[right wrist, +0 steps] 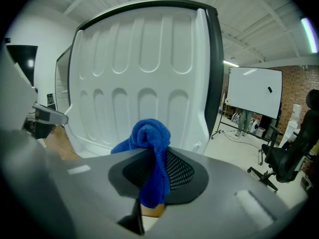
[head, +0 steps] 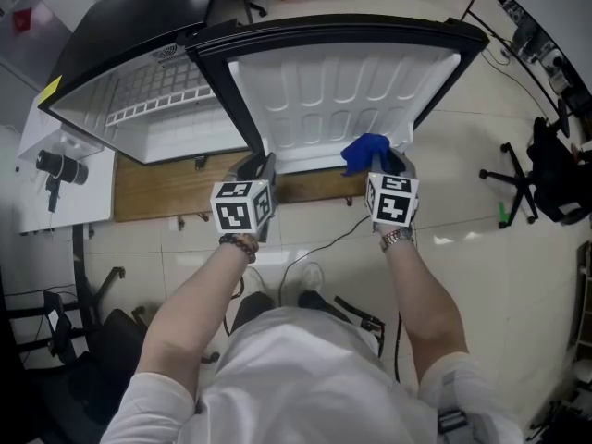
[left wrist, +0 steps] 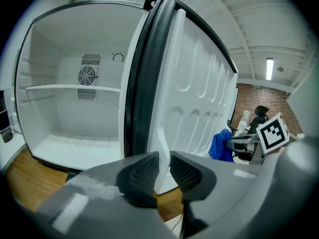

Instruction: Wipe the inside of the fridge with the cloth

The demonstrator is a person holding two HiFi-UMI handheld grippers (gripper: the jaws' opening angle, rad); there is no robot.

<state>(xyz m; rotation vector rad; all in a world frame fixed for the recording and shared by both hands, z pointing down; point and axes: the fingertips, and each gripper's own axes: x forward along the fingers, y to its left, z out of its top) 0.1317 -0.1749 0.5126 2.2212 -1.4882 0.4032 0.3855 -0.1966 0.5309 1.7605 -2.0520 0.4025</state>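
Observation:
The white fridge [head: 157, 109] stands open on a low wooden platform, its door [head: 342, 91] swung wide with the ribbed inner liner facing me. My left gripper [head: 259, 166] is shut on the door's lower edge [left wrist: 162, 148]; the white lip sits between its dark pads [left wrist: 144, 173]. In my right gripper [head: 393, 163] a blue cloth [head: 365, 153] is pinched, bunched above the jaws and hanging down between them [right wrist: 149, 138]. That gripper hovers just in front of the door liner [right wrist: 139, 73]. The fridge cavity, with one shelf [left wrist: 75, 88] and a rear fan grille, shows in the left gripper view.
The wooden platform [head: 166, 188] lies under the fridge. A cable [head: 319, 248] runs over the tiled floor by my feet. A black office chair [head: 555, 169] stands at the right, and a whiteboard [right wrist: 254, 96] behind it. A white table with a camera [head: 55, 169] is at the left.

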